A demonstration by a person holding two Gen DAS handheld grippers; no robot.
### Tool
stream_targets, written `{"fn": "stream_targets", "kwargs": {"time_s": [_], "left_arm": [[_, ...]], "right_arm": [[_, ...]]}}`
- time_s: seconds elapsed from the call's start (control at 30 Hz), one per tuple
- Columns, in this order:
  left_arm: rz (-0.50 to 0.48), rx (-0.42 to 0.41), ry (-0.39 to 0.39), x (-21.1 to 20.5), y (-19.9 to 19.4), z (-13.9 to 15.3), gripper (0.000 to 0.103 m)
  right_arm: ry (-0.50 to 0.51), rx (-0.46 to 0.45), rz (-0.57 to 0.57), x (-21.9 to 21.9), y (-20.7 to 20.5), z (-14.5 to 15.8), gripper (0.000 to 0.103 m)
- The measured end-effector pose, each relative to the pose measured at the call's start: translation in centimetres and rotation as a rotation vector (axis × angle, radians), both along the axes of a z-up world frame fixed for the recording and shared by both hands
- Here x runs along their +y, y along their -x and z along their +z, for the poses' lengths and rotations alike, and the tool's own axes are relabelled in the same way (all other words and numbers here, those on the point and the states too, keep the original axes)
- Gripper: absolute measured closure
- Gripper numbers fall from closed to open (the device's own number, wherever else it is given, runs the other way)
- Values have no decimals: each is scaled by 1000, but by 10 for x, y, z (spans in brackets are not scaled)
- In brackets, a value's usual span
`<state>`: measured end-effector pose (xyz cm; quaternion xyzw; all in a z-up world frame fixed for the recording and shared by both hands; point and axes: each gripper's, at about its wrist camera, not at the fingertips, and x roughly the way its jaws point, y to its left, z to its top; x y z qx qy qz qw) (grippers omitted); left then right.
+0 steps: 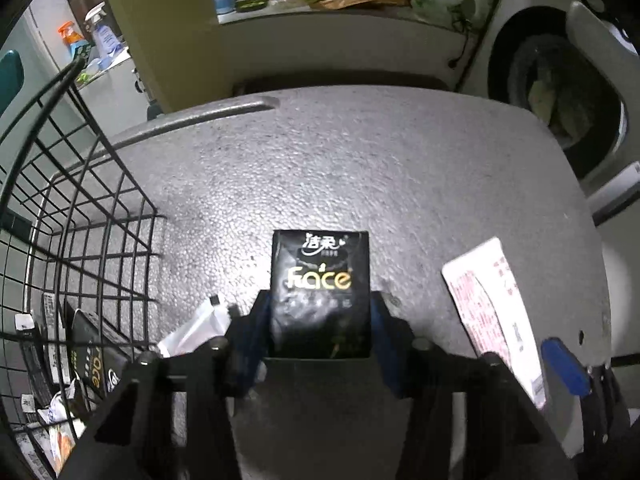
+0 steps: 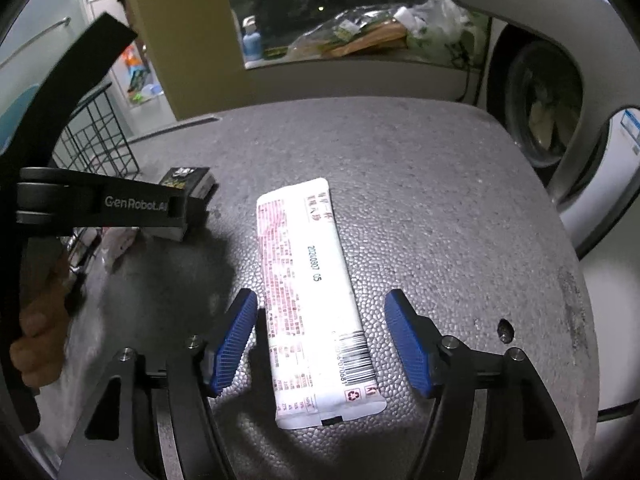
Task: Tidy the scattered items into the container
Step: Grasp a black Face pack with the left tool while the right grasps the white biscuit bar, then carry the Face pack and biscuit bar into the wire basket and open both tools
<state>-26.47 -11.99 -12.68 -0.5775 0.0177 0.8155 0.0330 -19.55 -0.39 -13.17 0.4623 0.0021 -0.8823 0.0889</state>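
Here, left hand-held gripper clamped on black tissue pack hiding its pads, right hand-held gripper wide open, empty.

I see a grey desk with a rough, pebbled foam-like surface. The black tissue pack has glossy plastic film, and the white-and-red printed sachet looks smooth and slightly shiny. The black wire basket is thin matt metal. My right tool carries ribbed blue pads.
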Motion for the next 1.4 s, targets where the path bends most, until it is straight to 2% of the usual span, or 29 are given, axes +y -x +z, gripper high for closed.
{"fn": "stream_targets", "kwargs": {"time_s": [0.1,0.13,0.17,0.2,0.33,0.37,0.43,0.47,0.6,0.87,0.93,0.97,1.0,1.23,1.4], "left_arm": [[-25,-8,-1,6,-14,2,51],[-39,-11,-2,8,-22,3,51],[-43,-14,-4,9,-28,3,51],[-45,-17,-9,8,-33,3,51],[-64,-28,-16,9,-56,1,51],[-62,-23,-16,9,-58,1,51],[-57,-14,-24,7,-59,1,49],[-54,-12,-24,7,-59,0,45],[-33,-5,-8,-6,-61,1,41],[-31,2,-10,-14,-55,6,41],[-32,0,-8,-17,-54,5,41],[-31,-2,-9,-16,-53,4,42],[-29,-5,-11,-17,-54,4,51],[-46,-7,-23,-16,-62,18,51],[-42,21,-83,-21,-73,55,51]], "right_arm": [[4,-10,12,2,-3,1,37],[7,-12,16,3,-6,2,40],[1,-14,22,3,-9,3,54],[-14,-15,34,2,-14,3,58],[-9,-13,42,2,-24,6,58],[-12,-1,41,2,-24,7,58],[-42,20,14,3,-19,8,45],[-45,23,1,3,-17,8,35],[-41,17,-10,1,-3,5,34],[-65,-5,14,-4,4,-1,34],[-97,2,37,-9,2,-1,39],[-92,5,44,-10,0,0,48],[-92,4,45,-10,-1,1,59],[-32,-6,15,-2,-8,11,62],[12,46,-2,-3,-25,50,62]]}}
